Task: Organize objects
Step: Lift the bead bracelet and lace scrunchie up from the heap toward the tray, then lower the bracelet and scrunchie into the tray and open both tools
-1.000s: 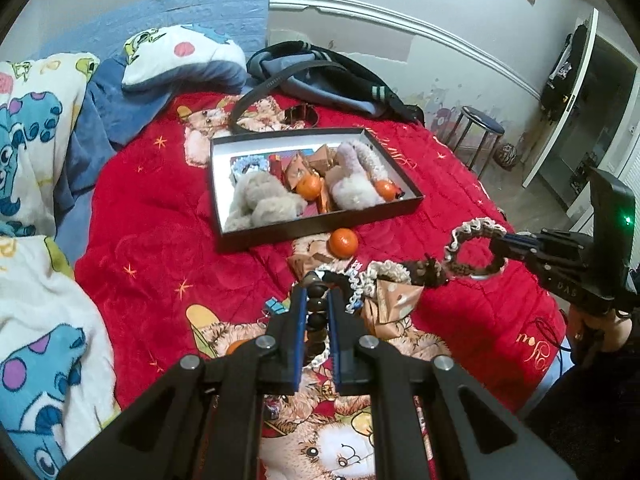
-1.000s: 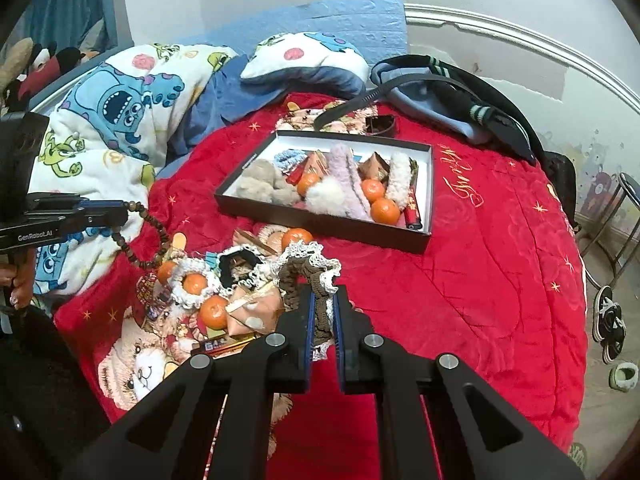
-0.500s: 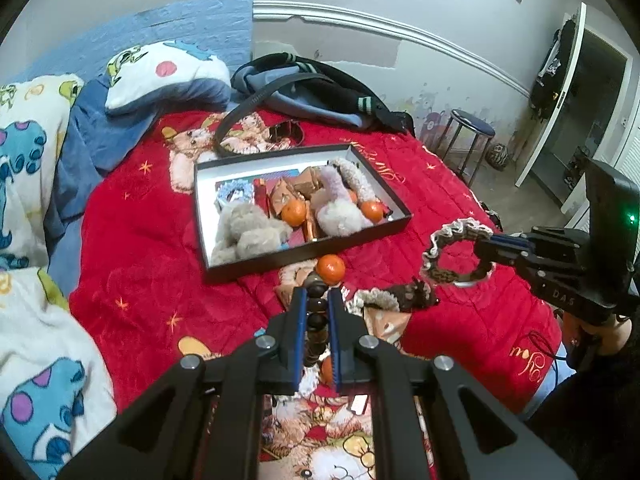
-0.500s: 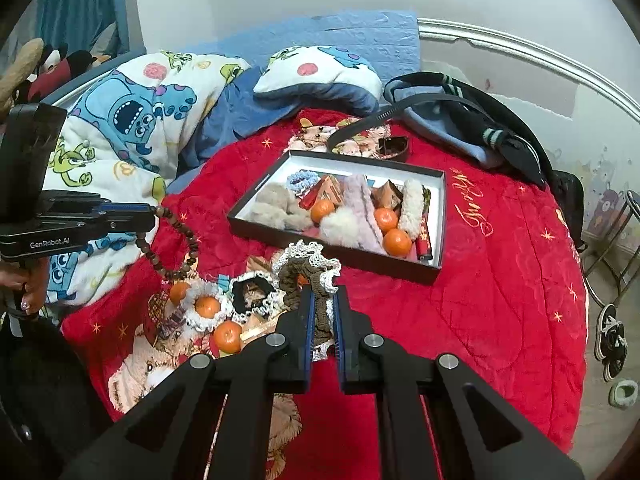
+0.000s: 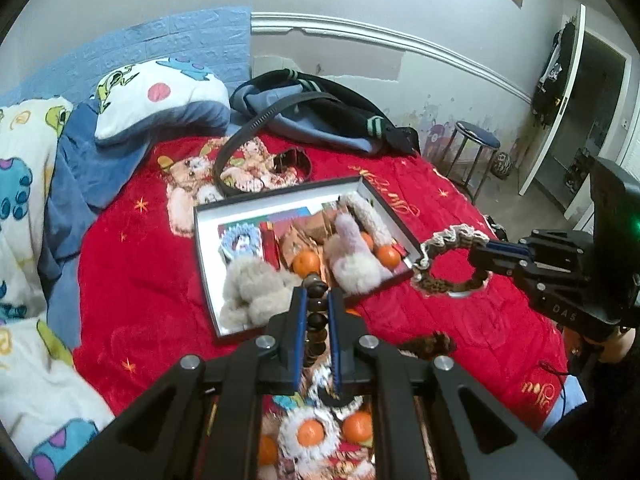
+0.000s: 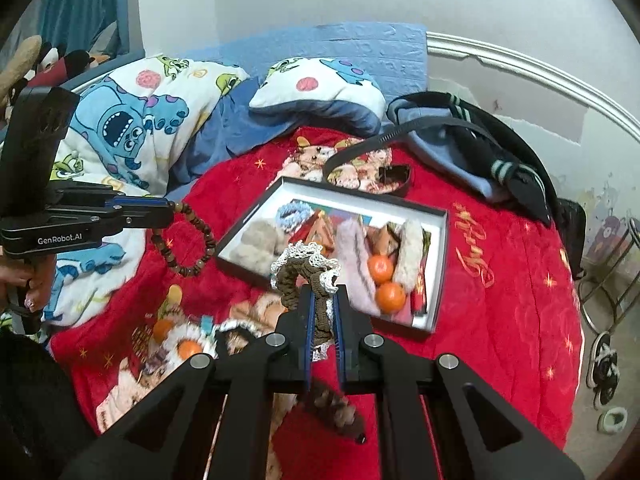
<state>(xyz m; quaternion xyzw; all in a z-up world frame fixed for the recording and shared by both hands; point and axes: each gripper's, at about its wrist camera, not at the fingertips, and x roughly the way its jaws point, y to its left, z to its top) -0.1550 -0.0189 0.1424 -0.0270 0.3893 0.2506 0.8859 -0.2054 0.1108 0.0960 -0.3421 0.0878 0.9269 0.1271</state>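
So both hands are mid-carry here. The left gripper (image 5: 317,312) is clenched on a string of dark brown wooden beads (image 6: 185,240), which dangles as a loop off the tip in the other camera's view. The right gripper (image 6: 321,320) is clamped on a brown crocheted scrunchie with white lace edging (image 5: 450,260), also hanging free in the air.

What's changed over the last second: both items were low over the messy pile at the near edge of the red plush blanket (image 5: 132,248), and now they've come up and forward. The shallow black box with a white inside (image 5: 204,256) looks bigger and closer in both views than it did a second ago. The scrunchie now hangs just past the box's right corner, and the beads are off to its left side, over the blanket. Neither one is over the box interior yet as far as I can tell.

The box already has fuzzy grey and pink plush things and a few oranges in it, so I'd guess these two go in next. There are still oranges (image 5: 310,432) and lacy bits left in the near pile, so the job looks partway done. The free space in the box seems to be the white strip along the far-left side.
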